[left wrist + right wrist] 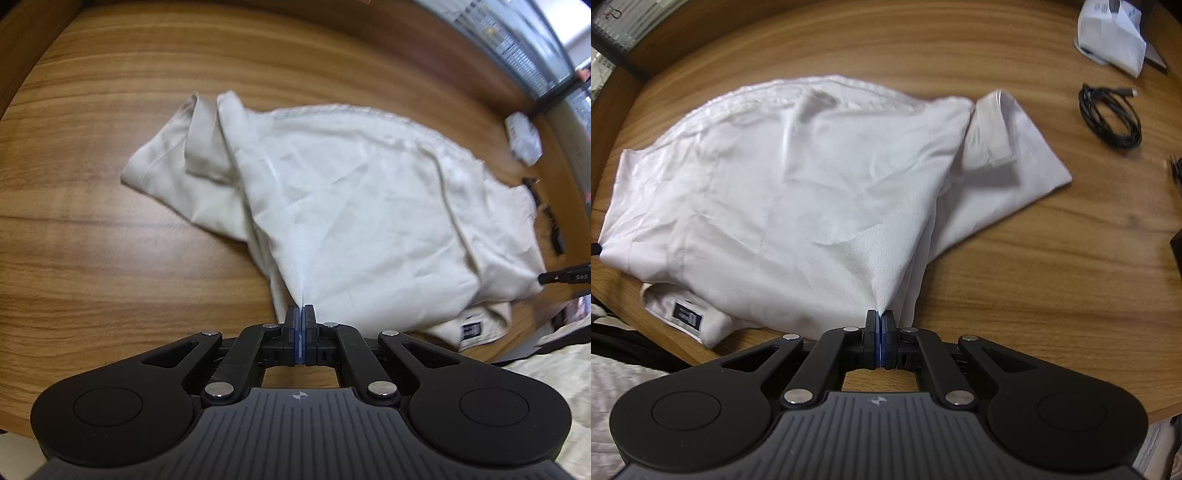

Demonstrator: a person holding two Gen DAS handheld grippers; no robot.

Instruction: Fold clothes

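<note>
A cream-white shirt [362, 206] lies partly folded on the wooden table [92, 240]. Its collar with a dark label [471, 328] is at the near edge and a sleeve [177, 158] sticks out to the left. My left gripper [303, 308] is shut on a pinch of the shirt's near edge, which rises taut to it. In the right wrist view the same shirt [798, 192] shows with its label [687, 314] at the lower left and the sleeve [1008, 155] at the right. My right gripper [880, 314] is shut on another pinch of the near edge.
A coiled black cable [1110, 118] and a white crumpled package [1112, 33] lie on the table at the far right. The package [524, 138] and dark small items [554, 229] show at the right in the left wrist view. Light bedding [554, 369] lies off the table's near edge.
</note>
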